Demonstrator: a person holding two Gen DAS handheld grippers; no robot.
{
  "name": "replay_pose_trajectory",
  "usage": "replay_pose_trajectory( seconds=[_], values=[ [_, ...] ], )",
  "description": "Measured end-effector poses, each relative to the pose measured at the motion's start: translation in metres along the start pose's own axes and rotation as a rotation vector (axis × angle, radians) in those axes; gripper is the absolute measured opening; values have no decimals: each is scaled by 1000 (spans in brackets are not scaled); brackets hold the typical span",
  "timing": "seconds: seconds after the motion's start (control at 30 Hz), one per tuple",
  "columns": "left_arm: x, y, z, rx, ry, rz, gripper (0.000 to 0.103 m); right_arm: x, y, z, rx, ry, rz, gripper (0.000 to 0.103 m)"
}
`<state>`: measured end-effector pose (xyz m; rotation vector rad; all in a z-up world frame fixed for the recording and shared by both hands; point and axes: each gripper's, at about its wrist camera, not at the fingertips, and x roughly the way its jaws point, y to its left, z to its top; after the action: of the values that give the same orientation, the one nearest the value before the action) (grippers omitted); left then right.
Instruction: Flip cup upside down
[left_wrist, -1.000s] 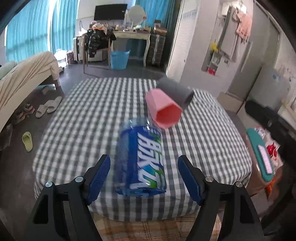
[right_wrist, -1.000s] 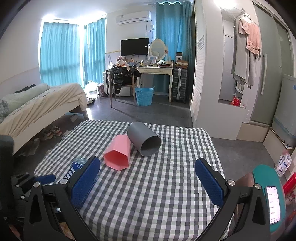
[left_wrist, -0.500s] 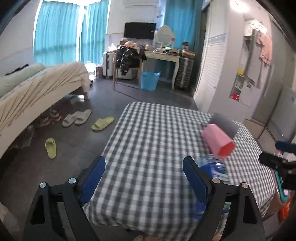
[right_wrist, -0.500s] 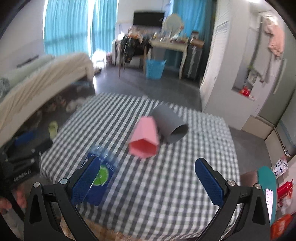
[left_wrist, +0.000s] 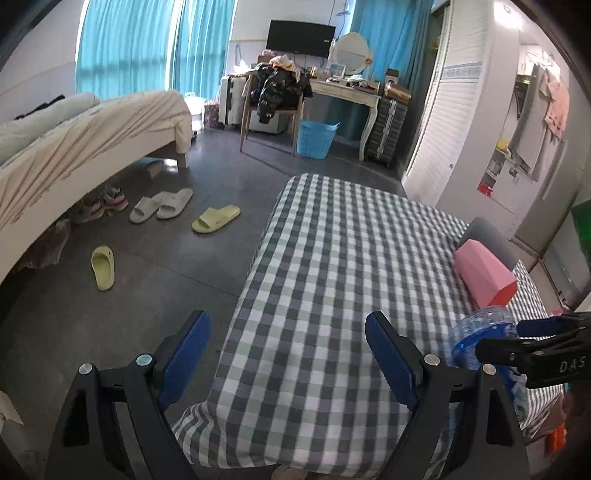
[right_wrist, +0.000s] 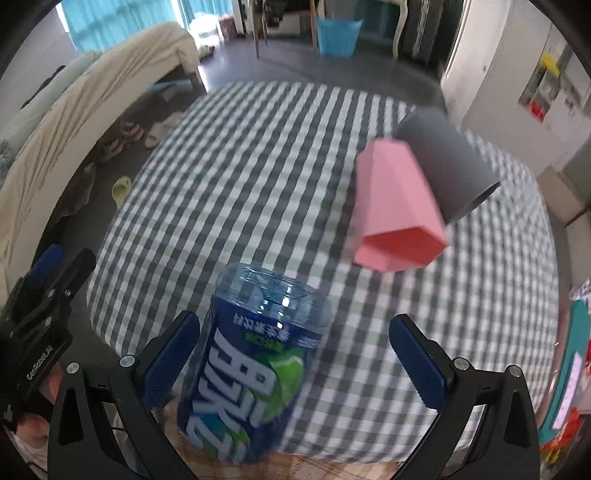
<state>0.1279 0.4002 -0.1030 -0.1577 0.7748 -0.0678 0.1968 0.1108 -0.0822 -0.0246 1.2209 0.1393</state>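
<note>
**Both grippers wide open, cups lying on their sides**

Left gripper (left_wrist: 288, 354): jaws spread wide, nothing between them. It sits over the near-left corner of the checked tablecloth (left_wrist: 332, 258), and past its left finger only floor shows. It points toward the bed side of the room.

Right gripper (right_wrist: 295, 358): jaws also spread wide, holding nothing. A blue-labelled water bottle (right_wrist: 255, 362) lies on the cloth at the near table edge, between the two blue pads but off toward the left pad (right_wrist: 170, 358). I can't tell if it touches that pad; there is a clear gap to the right one. The frame is motion-blurred.

Pink cup (right_wrist: 397, 210): faceted, on its side, mouth facing the near edge of the table. It's on the right half of the table, beyond the bottle and apart from it. Neither gripper touches it.

Grey cup (right_wrist: 443, 162): cylindrical, also on its side, right against the pink cup's far-right flank, mouth angled to the right.

In the left wrist view the pink cup (left_wrist: 484, 273) and the grey cup (left_wrist: 487, 236) sit at far right, the bottle (left_wrist: 480, 332) is just in front of them, and the right gripper (left_wrist: 535, 343) comes in from the right edge beside the bottle.

The floor at left has slippers (left_wrist: 162, 205) beside the bed (left_wrist: 74, 136).
</note>
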Motion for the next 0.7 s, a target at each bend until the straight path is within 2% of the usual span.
replay_pose_trajectory(
  seconds=[0.13, 0.2, 0.33, 0.4, 0.5, 0.57, 0.7],
  values=[
    [5, 7, 1, -15, 6, 15, 89, 24, 3, 4, 8, 61, 4, 103],
    [8, 10, 0, -20, 13, 19, 89, 33, 4, 4, 17, 85, 33, 101],
    [10, 13, -2, -24, 23, 36, 89, 42, 4, 4, 18, 104, 81, 80],
    [10, 15, -2, -25, 23, 46, 89, 42, 6, 6, 9, 99, 90, 78],
    [9, 15, -2, -33, 23, 54, 89, 30, 11, 9, -18, 33, 107, 78],
    [8, 14, -1, -36, 21, 59, 89, 14, 14, 10, -48, -52, 118, 78],
    [6, 10, -2, -34, 20, 56, 89, -19, 22, 6, -141, -294, 45, 78]
  ],
)
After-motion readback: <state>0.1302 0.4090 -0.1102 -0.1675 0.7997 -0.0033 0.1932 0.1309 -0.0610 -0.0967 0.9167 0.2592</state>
